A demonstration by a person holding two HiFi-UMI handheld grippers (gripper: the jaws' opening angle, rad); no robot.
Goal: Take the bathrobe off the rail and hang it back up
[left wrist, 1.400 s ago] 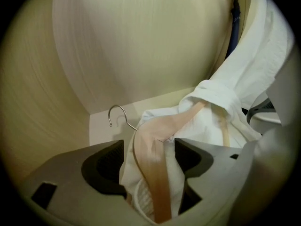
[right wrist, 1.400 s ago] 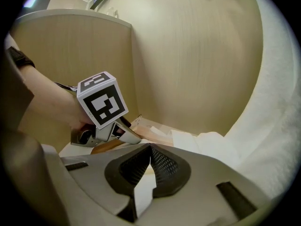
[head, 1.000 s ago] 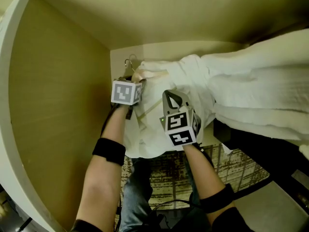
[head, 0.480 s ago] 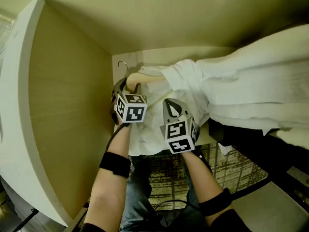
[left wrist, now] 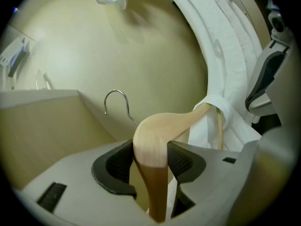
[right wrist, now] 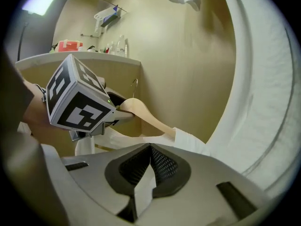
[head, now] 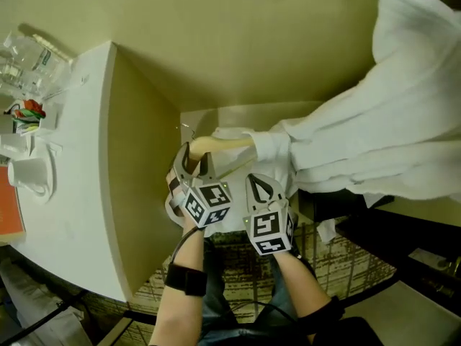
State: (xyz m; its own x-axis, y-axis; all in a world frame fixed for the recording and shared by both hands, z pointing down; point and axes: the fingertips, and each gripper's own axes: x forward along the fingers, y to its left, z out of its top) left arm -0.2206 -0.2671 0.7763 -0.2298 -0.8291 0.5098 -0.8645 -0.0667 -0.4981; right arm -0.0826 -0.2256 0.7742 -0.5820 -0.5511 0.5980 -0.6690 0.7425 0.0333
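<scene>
A white bathrobe (head: 360, 139) hangs off a wooden hanger (head: 216, 145) and billows up to the right. My left gripper (head: 193, 158) is shut on the hanger's bend (left wrist: 150, 147), both pads pressing the wood. The hanger's metal hook (left wrist: 116, 102) stands free in the air in front of the beige wall. Its far arm runs into the robe's collar (left wrist: 214, 105). My right gripper (head: 263, 187), just right of the left one, is shut on a fold of the robe's white cloth (right wrist: 143, 189). The left gripper's marker cube (right wrist: 75, 100) fills the left of the right gripper view. No rail is in view.
A white counter (head: 79, 186) at the left carries glasses (head: 21, 56), a white cup (head: 32, 175) and an orange item (head: 9, 207). Its beige side panel (head: 140, 186) stands close to the left gripper. Patterned carpet (head: 338, 262) and dark furniture (head: 403, 244) lie below right.
Both grippers have risen with the hanger and the robe. The left gripper has rolled, its cube now turned towards me. The head view has tipped up, bringing the counter top into sight.
</scene>
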